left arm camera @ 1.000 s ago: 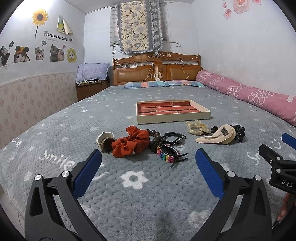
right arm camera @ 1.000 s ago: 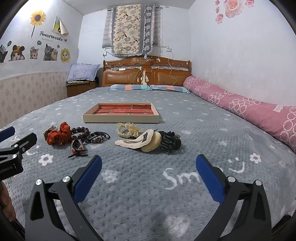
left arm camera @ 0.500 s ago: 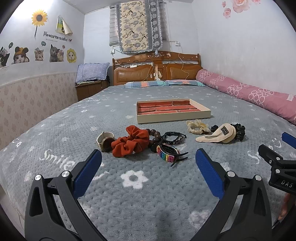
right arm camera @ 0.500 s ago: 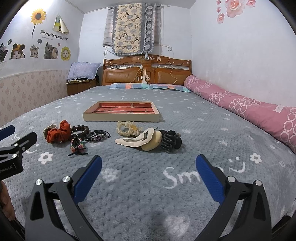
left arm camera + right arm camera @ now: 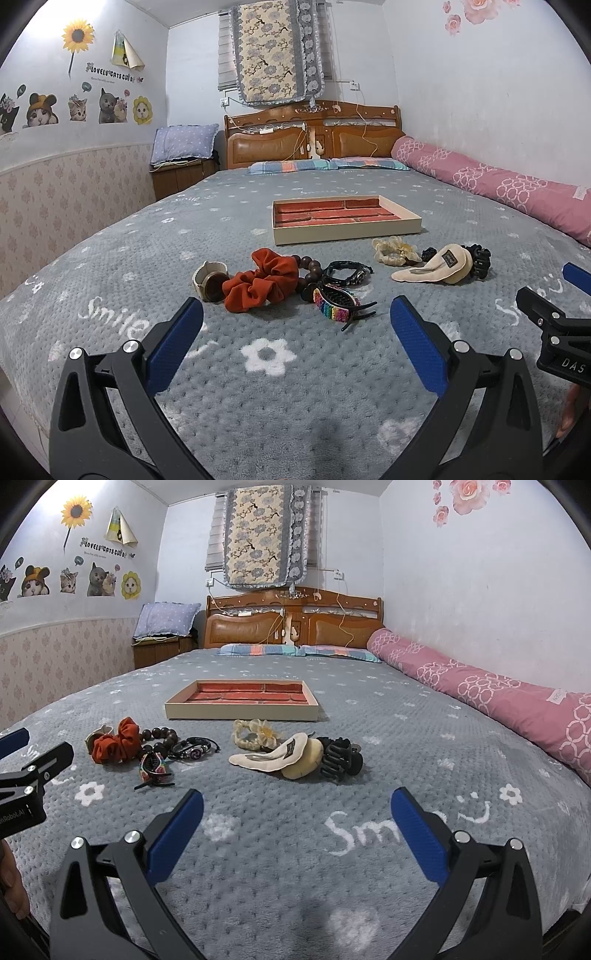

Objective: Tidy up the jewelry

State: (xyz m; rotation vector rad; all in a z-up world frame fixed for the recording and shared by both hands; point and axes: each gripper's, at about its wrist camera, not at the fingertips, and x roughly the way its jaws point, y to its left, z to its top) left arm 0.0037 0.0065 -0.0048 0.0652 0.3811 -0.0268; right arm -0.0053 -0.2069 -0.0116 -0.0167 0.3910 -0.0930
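Grippers first: left gripper (image 5: pixel 295 343), black frame w/ blue pads, hung low over the near edge of the grey fleece bedspread (image 5: pixel 258 406), jaws wide apart, nothing between them. Right gripper (image 5: pixel 295 823) was the same, jaws spread, empty, also by the near edge.

Just beyond the left one lay a rainbow-beaded black claw clip (image 5: pixel 338 304), nearest item to it. Behind that, bunched and touching: rust-orange fabric scrunchie (image 5: pixel 262 280), beige-strap watch w/ brown face (image 5: pixel 210 282) on its left, dark wooden bead bracelet (image 5: pixel 308 275), black braided cord bracelet (image 5: pixel 345 271).

Ahead of the right one sat a 2nd cluster, apart from the 1st: cream fabric barrette (image 5: pixel 273 757) on top of a round cream pad, black plastic claw clip (image 5: pixel 338 758) touching its right side, pale yellow frilly scrunchie (image 5: pixel 255 734) just behind.

Further toward the bed's middle stood the shallow beige tray w/ red lined compartments (image 5: pixel 240 712). As far as both views showed, every compartment was bare.

Progress, my read: nothing sorted yet, approx zero done. All pieces were on the bedspread, none in the tray, so each one is left to be picked and placed. Rainbow clip looked the likeliest first pick for the left, barrette pile for the right.
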